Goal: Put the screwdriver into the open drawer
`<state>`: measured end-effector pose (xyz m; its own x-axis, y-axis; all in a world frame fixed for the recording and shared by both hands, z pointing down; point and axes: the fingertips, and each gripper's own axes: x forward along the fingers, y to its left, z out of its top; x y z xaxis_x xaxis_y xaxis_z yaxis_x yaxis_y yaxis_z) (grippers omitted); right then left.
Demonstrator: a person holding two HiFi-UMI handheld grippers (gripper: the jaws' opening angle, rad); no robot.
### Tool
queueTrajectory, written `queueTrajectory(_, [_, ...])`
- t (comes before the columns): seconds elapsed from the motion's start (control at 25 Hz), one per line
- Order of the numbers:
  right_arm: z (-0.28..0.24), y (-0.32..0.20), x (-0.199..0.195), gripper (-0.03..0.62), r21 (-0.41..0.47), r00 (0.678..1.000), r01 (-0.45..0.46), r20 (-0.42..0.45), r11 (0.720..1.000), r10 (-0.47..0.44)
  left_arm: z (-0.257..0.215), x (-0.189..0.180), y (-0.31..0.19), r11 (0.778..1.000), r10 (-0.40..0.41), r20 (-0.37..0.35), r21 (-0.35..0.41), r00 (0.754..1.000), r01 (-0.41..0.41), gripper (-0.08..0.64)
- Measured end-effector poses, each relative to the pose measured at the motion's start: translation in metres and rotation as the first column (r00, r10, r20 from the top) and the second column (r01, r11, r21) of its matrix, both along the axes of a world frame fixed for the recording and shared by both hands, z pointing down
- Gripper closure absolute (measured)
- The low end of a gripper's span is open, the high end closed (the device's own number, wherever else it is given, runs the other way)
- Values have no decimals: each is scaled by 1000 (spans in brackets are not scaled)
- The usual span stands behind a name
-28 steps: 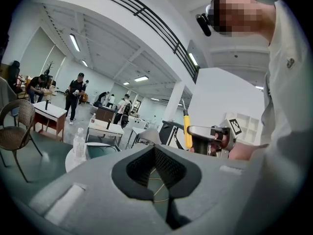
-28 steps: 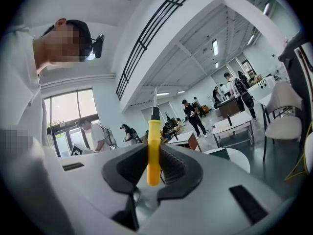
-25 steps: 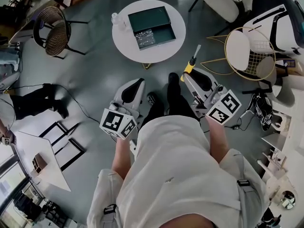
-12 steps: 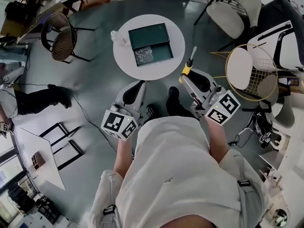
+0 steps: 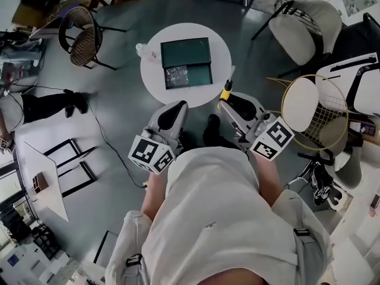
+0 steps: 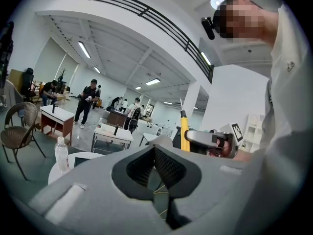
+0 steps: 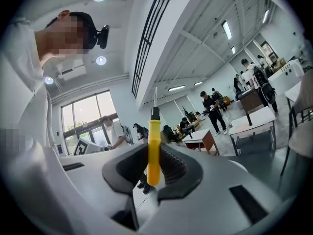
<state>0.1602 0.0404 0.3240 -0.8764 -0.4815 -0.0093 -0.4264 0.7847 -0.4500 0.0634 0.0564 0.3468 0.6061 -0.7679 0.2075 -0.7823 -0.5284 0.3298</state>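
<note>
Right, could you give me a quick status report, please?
Left gripper shut, empty. Right gripper shut on screwdriver. Drawer open on table ahead, no obstacle seen.

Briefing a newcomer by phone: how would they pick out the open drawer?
Find the round white table in front of the person. A dark green box sits on it; the drawer juts from its near side, open-topped with something shiny in its left half.

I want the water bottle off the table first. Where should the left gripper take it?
Grip the water bottle round its clear body, below the cap, coming in level from its left. It stands upright near the round table's left edge, with the drawer box close on its right.
</note>
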Motion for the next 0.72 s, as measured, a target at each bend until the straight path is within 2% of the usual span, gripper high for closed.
queueTrajectory(0.28, [22,-6,4,512,-48,997,71,-10,996,-72,14,13,-6,998,-30,4,-47,1000,30,549])
queueTrajectory(0.52, [27,-11,-11,512,-71,995,94,-10,993,-95,21,-4,-8,995,-57,21,-75,998,59,549])
queueTrajectory(0.72, [26,-22,-27,512,-67,995,90,-34,994,-92,20,-20,-24,997,-51,5,-63,999,52,549])
